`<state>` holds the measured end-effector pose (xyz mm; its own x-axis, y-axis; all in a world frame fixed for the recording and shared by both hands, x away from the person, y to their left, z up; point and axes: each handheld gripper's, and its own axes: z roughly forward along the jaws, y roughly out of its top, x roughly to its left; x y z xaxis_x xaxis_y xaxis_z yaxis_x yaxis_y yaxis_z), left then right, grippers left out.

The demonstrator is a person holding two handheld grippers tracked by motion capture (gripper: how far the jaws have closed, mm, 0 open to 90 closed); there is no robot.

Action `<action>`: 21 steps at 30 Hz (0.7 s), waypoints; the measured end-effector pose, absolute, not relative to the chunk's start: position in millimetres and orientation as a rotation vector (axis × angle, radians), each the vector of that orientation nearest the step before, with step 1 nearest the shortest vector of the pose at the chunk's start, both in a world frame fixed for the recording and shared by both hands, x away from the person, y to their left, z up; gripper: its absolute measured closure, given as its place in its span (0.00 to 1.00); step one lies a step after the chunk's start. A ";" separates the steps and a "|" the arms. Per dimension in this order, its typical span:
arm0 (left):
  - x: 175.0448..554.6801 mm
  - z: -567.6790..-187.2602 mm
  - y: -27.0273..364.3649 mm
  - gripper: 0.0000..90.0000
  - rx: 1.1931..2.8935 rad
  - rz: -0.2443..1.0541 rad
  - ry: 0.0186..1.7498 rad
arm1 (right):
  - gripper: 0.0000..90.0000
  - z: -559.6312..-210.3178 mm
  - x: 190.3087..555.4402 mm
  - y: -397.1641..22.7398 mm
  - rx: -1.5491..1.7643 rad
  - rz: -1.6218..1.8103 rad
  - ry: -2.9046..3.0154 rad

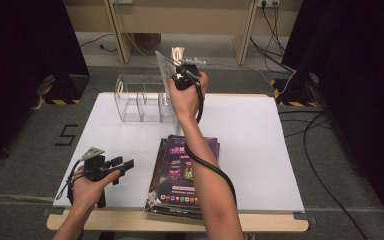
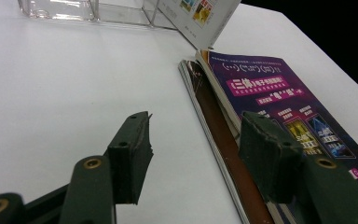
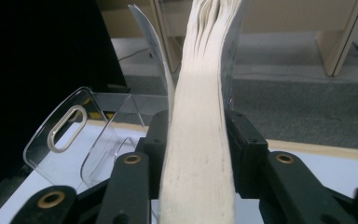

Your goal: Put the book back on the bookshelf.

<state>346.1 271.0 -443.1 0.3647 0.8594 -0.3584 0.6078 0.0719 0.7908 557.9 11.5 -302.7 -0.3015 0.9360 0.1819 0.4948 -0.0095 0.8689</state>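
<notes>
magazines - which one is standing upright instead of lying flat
The magazine between the right gripper's jaws, held on edge over the clear acrylic organizer. The others lie flat in a stack near the table's front edge, a purple cover on top.

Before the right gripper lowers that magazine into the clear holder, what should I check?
1. Magazine between the right gripper jaws, pads touching both sides: ok.
2. Magazine upright: ok, though its pages fan out at the top.
3. Magazine lined up with a slot of the clear holder: cannot tell.
4. Holder's left slots free: ok.
5. Left gripper open and off the stack: ok.
</notes>
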 end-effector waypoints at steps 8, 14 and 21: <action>346.5 -444.3 271.3 0.47 1.636 0.316 1.335 | 0.72 -302.2 567.3 16.0 1.497 1.183 1.884; 347.0 -445.7 271.4 0.47 1.634 0.312 1.341 | 0.82 -302.4 575.3 17.5 1.531 1.092 1.922; 346.9 -446.6 270.9 0.47 1.636 0.305 1.339 | 0.83 -310.8 568.3 25.9 1.431 1.110 1.824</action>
<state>346.9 270.9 -446.6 0.3651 0.8580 -0.3614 0.6164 0.0681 0.7845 568.3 25.9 -310.8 -0.2706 0.9609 0.0590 0.4935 0.0859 0.8655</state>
